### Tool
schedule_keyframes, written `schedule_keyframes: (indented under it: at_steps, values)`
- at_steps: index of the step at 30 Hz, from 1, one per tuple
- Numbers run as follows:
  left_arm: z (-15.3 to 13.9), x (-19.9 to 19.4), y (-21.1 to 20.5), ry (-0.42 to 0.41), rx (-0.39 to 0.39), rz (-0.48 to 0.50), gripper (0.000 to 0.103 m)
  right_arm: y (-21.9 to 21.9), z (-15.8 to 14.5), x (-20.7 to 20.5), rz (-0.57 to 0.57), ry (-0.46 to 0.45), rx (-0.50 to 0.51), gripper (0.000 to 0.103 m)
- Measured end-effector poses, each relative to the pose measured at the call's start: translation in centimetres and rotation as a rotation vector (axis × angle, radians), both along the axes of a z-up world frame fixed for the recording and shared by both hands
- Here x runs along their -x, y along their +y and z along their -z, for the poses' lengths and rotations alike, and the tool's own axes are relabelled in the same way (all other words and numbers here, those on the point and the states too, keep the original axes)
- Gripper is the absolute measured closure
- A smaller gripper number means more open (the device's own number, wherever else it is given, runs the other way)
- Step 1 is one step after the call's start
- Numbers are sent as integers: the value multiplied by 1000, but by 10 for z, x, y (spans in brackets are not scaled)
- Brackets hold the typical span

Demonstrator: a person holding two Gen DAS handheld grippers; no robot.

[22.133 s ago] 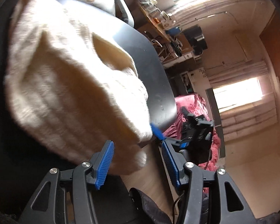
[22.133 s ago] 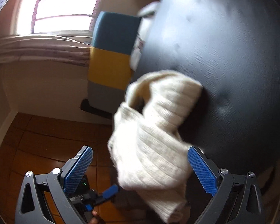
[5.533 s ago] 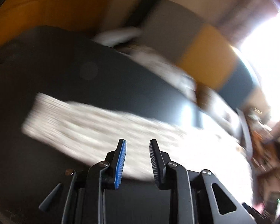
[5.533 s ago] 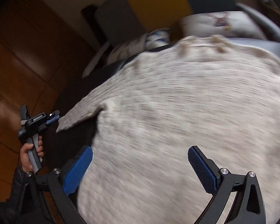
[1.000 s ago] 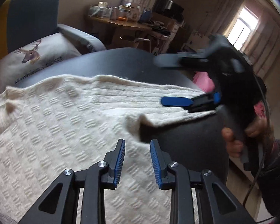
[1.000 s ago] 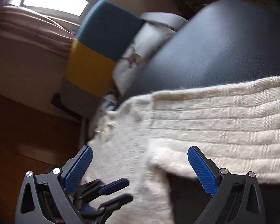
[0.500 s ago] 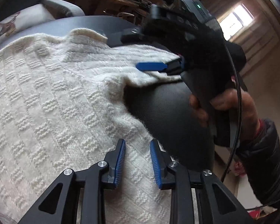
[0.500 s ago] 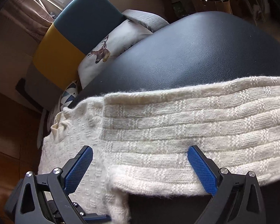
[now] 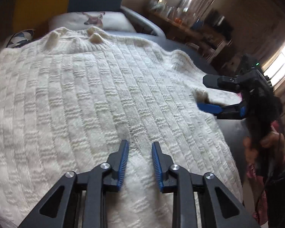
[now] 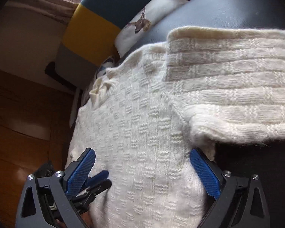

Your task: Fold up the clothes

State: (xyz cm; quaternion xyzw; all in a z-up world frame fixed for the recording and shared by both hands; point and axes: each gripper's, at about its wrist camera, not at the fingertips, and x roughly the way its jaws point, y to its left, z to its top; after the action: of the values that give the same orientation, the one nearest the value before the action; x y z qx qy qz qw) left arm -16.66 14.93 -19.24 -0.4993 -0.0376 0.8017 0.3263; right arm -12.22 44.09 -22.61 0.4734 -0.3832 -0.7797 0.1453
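Within the last second the right gripper (image 9: pixel 209 96) had swung in from above the outstretched sleeve (image 10: pixel 237 95) to the armpit, where sleeve meets body, its fingers wide apart with one on either side of that junction and nothing yet pinched. The left gripper (image 9: pixel 138 152) had shifted from the sweater's side edge to the middle of the lower body, its fingers only narrowly apart and hovering over or just touching the knit; no fabric showed between them. That suggested spreading was finished and the first fold, bringing the sleeve across the body, was about to begin. The cream sweater (image 9: pixel 85 95) lay flat on the dark table (image 10: pixel 237 9), covering most of it. In the left wrist view its long axis ran from the hem at 6 o'clock to the collar (image 9: pixel 76 36) at 12 o'clock, beside the deer cushion (image 9: pixel 96 19), while the sleeve stretched toward 3 o'clock, crosswise to the body.
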Motion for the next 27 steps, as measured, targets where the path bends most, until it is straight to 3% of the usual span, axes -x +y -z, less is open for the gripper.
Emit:
schedule_keyframes:
  at_steps: [4,7,11,15,21,27]
  values:
    - [-17,-9,-24,-10,-59,-55,74,-7,-11,-8,26,-8,-52,2]
    - [-36,-15,-62,13,-122,-143,74,-25,-34,-28,2,52,-72,1]
    - [-60,-47,-142,54,-138,-280,74,-69,-59,-65,-92,103,-117,0]
    - [-55,-90,-195,48,-149,-362,74,-121,-60,-101,-200,108,-149,0]
    - [-40,-141,-239,25,-142,-344,73,-172,-36,-147,-293,54,-241,0]
    - [-14,-159,-252,-8,-61,-305,74,-167,-22,-164,-241,27,-250,0]
